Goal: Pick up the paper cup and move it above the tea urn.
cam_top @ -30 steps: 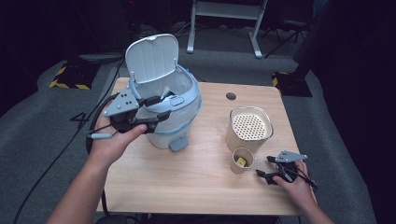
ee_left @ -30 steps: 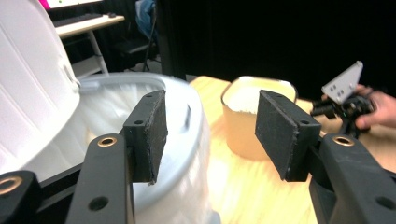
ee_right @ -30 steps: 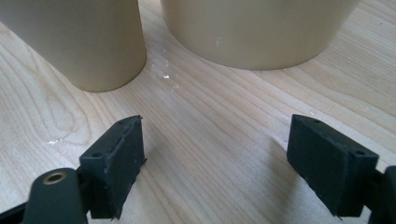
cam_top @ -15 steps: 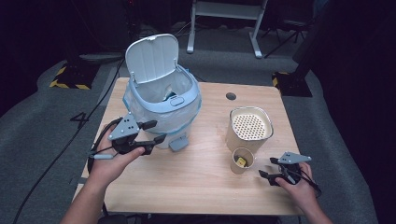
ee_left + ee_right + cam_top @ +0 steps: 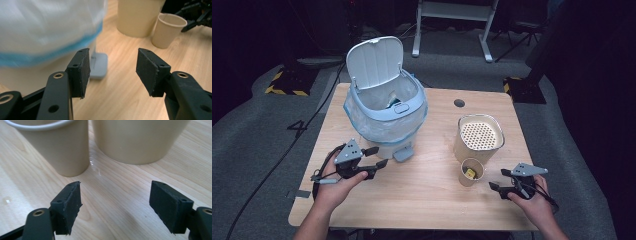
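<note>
The small tan paper cup [image 5: 472,171] with a yellow scrap inside is standing near the table's right front, touching the taller beige perforated-top container [image 5: 478,137] behind it. The right gripper [image 5: 504,180] is hovering just right of it, jaws having just been narrowing with nothing between them. The left gripper [image 5: 376,156], released and empty, is coming down from the lidded white-and-blue bin [image 5: 384,115] to the wooden table [image 5: 422,205], so the cup looks next.

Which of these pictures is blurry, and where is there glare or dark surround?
Left gripper view: the bin is smeared with blur, while the fingers and paper cup look sharper. Right gripper view: sharp, with a small glare spot on the table. High view: the table is evenly lit, and the floor around it falls into darkness.
</note>
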`<state>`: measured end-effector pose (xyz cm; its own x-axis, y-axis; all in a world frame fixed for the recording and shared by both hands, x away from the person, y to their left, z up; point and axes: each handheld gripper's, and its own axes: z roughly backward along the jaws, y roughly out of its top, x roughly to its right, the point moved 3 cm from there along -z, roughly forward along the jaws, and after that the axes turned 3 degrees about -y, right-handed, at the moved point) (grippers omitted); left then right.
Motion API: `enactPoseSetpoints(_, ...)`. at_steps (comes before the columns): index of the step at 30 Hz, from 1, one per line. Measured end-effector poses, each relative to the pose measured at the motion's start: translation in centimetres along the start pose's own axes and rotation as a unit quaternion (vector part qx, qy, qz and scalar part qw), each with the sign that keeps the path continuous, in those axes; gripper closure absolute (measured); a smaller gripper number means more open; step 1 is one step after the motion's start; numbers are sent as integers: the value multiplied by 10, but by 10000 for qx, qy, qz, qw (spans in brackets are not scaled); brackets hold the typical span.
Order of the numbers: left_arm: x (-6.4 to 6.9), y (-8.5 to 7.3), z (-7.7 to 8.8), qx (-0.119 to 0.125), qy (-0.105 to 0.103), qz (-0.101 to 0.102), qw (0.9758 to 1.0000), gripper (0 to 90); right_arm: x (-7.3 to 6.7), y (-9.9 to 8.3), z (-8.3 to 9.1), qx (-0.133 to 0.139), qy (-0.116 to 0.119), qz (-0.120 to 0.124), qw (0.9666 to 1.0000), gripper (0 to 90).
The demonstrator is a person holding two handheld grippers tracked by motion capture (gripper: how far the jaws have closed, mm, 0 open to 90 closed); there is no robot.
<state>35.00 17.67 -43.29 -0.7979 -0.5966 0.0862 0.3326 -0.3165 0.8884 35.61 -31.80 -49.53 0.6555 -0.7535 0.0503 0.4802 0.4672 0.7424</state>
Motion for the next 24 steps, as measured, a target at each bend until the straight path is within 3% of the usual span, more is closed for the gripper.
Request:
enactPoseSetpoints(6, -1, -25, -9, -216, -24, 311, 9993, 455, -5, 5, 7, 107, 240, 53, 9996, 313)
enactPoseSetpoints(11, -3, -41, -17, -585, 67, 359, 9976, 455, -11, 8, 7, 130, 312, 227, 9992, 242)
enactPoseSetpoints(14, -6, -49, -23, -885, 296, 318, 9951, 451, -15, 12, 8, 152, 303, 316, 9989, 197)
enactPoseSetpoints(16, -8, -55, -28, -1108, 343, 391, 9925, 451, -18, 15, 8, 210, 438, 350, 9982, 195)
enactPoseSetpoints(17, -9, -57, -29, -1153, 371, 400, 9918, 451, -21, 16, 7, 252, 569, 353, 9974, 189)
enactPoseSetpoints(24, -13, -65, -40, -1485, 498, 363, 9870, 435, -27, 18, 2, 377, 710, 327, 9962, 177)
